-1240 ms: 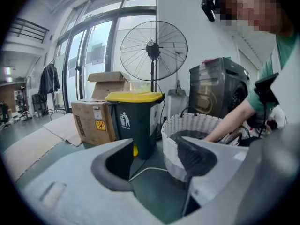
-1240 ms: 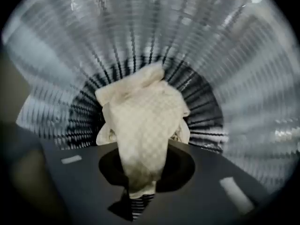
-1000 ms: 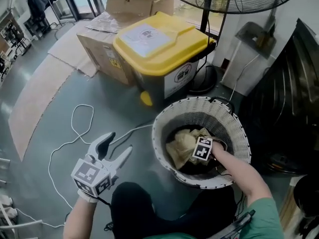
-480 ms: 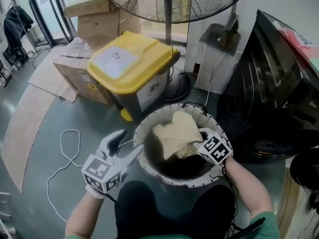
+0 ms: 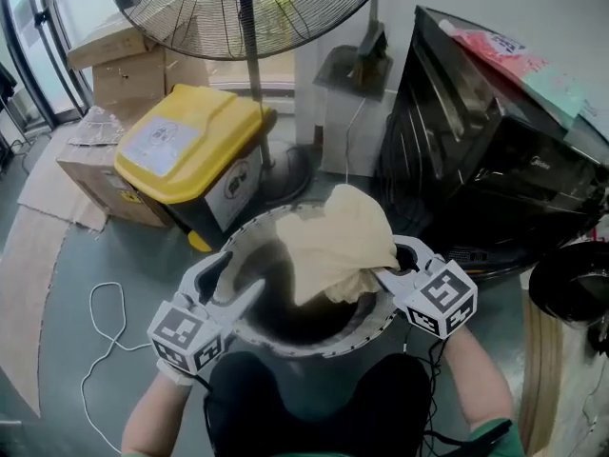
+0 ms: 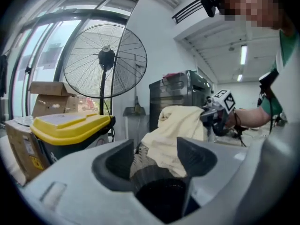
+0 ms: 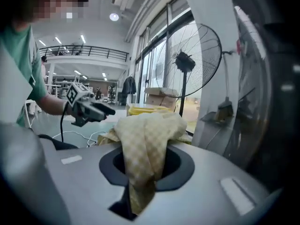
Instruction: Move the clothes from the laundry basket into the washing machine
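Above the laundry basket (image 5: 366, 329), my right claw (image 5: 385, 276) is closed on a pale yellow cloth (image 5: 335, 241). In the right gripper view the fabric is pinched between both jaws. One fold hangs down in front of them and the rest bunches up behind. The cloth is lifted over the far right part of the basket's opening. Most of it is higher than the rim, and I cannot tell if its lower end touches the rim or the inside.

My left claw (image 5: 238, 279) is at the near left side of the basket, just beside the rim. Its jaws are apart and nothing is pressed between them. Through the gap, in the left gripper view, I see only the woven wall of the basket and the raised cloth behind it.

On the far left side of the basket stands a bin with a yellow lid (image 5: 190, 146), and cardboard boxes (image 5: 124, 65) are farther away on that same side. A standing fan (image 5: 247, 8) is behind the basket. A dark machine (image 5: 476, 150) is at the far right of the basket, near it. A white cable (image 5: 95, 312) lies on the floor to the left of the basket.
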Action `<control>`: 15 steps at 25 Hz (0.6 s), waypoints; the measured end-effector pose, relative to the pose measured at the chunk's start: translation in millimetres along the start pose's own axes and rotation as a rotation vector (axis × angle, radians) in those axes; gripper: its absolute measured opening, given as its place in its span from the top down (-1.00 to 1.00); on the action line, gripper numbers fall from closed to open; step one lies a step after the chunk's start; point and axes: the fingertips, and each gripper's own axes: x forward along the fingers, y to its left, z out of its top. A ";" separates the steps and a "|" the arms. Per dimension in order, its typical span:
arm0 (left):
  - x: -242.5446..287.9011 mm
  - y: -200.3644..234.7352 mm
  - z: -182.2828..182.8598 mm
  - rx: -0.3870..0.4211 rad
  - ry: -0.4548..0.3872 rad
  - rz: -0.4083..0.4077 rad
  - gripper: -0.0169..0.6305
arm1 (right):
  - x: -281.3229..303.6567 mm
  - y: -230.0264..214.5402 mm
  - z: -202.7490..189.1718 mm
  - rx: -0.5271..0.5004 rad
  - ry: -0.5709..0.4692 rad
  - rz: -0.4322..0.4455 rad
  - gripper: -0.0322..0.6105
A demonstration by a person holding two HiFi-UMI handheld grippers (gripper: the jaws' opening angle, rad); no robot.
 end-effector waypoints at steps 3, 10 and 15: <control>12.6 -11.7 9.5 0.002 -0.007 -0.036 0.06 | -44.4 -6.6 23.7 0.039 -0.089 -0.053 0.69; 53.3 -53.6 27.0 -0.002 -0.027 -0.143 0.06 | -151.7 -33.5 43.2 0.085 -0.237 -0.207 0.69; 78.1 -76.4 22.6 -0.020 -0.031 -0.228 0.06 | -213.2 -31.4 41.2 0.077 -0.270 -0.333 0.69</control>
